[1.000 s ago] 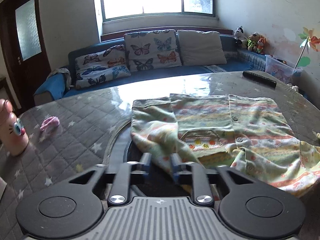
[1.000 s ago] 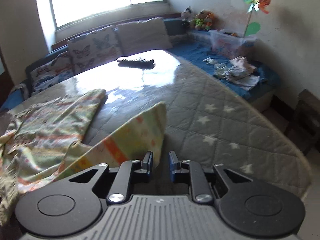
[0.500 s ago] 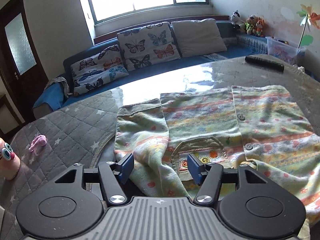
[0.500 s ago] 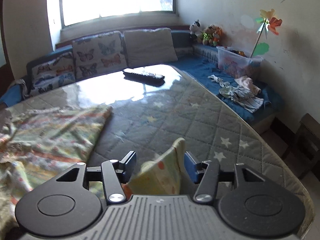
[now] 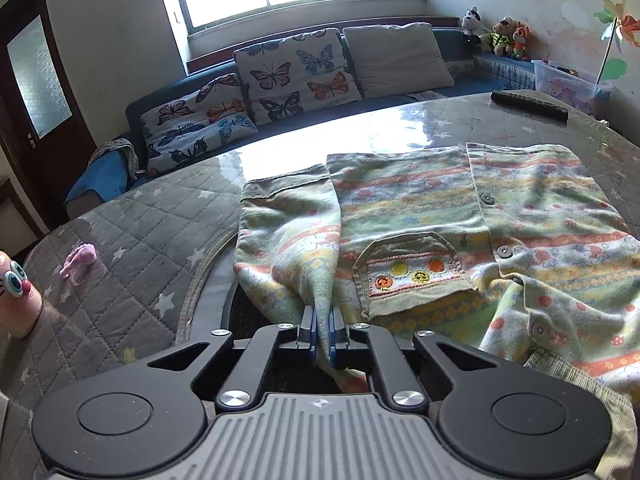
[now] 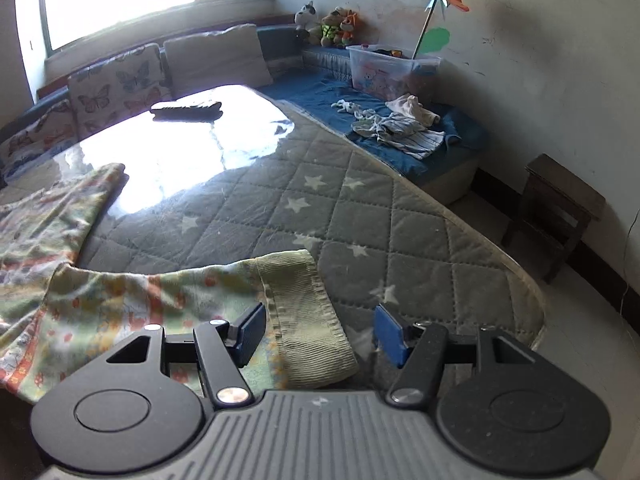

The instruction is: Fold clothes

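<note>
Child's patterned cardigan (image 5: 440,216) is lying spread on the quilted table cover (image 5: 132,264) (buttons up). Left gripper (image 5: 323,326) is pinching the left sleeve (image 5: 296,240). Right gripper (image 6: 318,334) is gaping wide, straddling the near ribbed cuff (image 6: 308,316).

You've got: one cardigan (image 5: 460,216) on desk (image 5: 132,264), two butterfly cushions (image 5: 296,74), one plain cushion (image 5: 394,58), three plush toys (image 5: 496,34), one remote (image 5: 528,105), two grippers (image 5: 322,322).
</note>
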Demonstrator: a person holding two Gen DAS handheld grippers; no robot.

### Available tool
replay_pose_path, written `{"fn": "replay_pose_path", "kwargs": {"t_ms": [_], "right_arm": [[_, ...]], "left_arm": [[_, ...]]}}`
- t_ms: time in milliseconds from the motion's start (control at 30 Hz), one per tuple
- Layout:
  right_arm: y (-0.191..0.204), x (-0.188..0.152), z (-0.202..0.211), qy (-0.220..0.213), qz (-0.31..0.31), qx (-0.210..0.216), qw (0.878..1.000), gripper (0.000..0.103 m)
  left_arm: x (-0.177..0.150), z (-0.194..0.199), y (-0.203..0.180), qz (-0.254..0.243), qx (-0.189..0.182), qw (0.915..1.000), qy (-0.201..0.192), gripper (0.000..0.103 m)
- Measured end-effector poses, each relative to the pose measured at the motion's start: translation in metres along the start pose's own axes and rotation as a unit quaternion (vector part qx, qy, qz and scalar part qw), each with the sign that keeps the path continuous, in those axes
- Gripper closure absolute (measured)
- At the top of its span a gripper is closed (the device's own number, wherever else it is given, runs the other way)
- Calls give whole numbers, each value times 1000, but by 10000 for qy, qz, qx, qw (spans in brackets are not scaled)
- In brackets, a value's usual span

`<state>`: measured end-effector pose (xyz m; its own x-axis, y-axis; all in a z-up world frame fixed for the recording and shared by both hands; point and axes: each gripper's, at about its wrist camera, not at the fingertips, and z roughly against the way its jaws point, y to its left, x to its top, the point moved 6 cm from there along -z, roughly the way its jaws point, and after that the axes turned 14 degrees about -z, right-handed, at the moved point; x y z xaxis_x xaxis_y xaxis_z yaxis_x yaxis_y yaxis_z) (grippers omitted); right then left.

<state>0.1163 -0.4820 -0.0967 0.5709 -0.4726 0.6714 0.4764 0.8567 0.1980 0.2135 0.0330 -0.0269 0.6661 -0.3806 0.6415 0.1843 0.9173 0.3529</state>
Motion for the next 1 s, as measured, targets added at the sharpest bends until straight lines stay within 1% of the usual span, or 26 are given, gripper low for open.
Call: {"fn": "replay_pose_path", "kwargs": {"t_ms": [100, 167, 267, 300, 333, 367, 400, 433, 467, 500, 533, 633, 667, 700, 733, 767, 800, 833, 900, 1000], "right_arm": [[6, 4, -5, 55, 60, 214, 9997, 41], [12, 4, -13, 134, 122, 300, 9994, 44], [17, 2, -24, 243, 182, 269, 9992, 45], [17, 1, -26, 211, 205, 254, 9992, 45], [18, 2, -26, 178, 233, 236, 9993, 49], [18, 2, -27, 145, 260, 217, 9993, 54], [19, 3, -27, 122, 269, 191, 9994, 58], [19, 4, -28, 108, 276, 176, 9994, 62], [19, 6, -30, 77, 299, 159, 9994, 64], [20, 8, -32, 48, 322, 143, 9994, 65], [21, 9, -33, 33, 335, 138, 9993, 68], [26, 13, -38, -12, 411, 159, 9990, 75], [28, 14, -40, -24, 433, 171, 9989, 78], [29, 15, -42, -42, 463, 166, 9988, 79], [31, 17, -44, -61, 493, 161, 9986, 80], [33, 18, -46, -79, 523, 156, 9985, 80], [34, 19, -48, -90, 559, 140, 9983, 81], [36, 21, -50, -101, 594, 124, 9981, 81], [39, 24, -54, -122, 666, 92, 9977, 81], [44, 28, -59, -155, 773, 45, 9969, 81]], "left_arm": [[-5, 2, 2, 53, 12, 10000, 31, 98], [-7, 2, 5, 100, 15, 9999, 57, 98], [-11, 4, 8, 151, 10, 9998, 91, 97], [-11, 4, 8, 152, 2, 9998, 104, 96], [-11, 6, 8, 129, 10, 9999, 87, 93], [-10, 7, 8, 105, 18, 9999, 69, 93], [-8, 9, 8, 68, 34, 10000, 34, 92], [-5, 10, 6, 26, 38, 10000, -10, 88], [-2, 10, 5, -23, 75, 10000, -57, 81], [1, 11, 4, -71, 112, 9999, -103, 62], [4, 11, 3, -136, 180, 9996, -151, 48], [13, 5, -4, -394, 207, 9987, -233, 48], [13, 0, -4, -426, 205, 9987, -195, 48], [14, -4, -4, -456, 203, 9986, -156, 48], [14, -9, -3, -487, 200, 9985, -117, 56], [14, -14, -3, -517, 198, 9984, -78, 66], [11, -19, 0, -475, 201, 9987, 14, 86], [8, -22, 4, -397, 183, 9990, 87, 94], [0, -24, 12, -218, 187, 9994, 176, 99], [-16, -13, 22, -5, 260, 9993, 261, 100]]}}
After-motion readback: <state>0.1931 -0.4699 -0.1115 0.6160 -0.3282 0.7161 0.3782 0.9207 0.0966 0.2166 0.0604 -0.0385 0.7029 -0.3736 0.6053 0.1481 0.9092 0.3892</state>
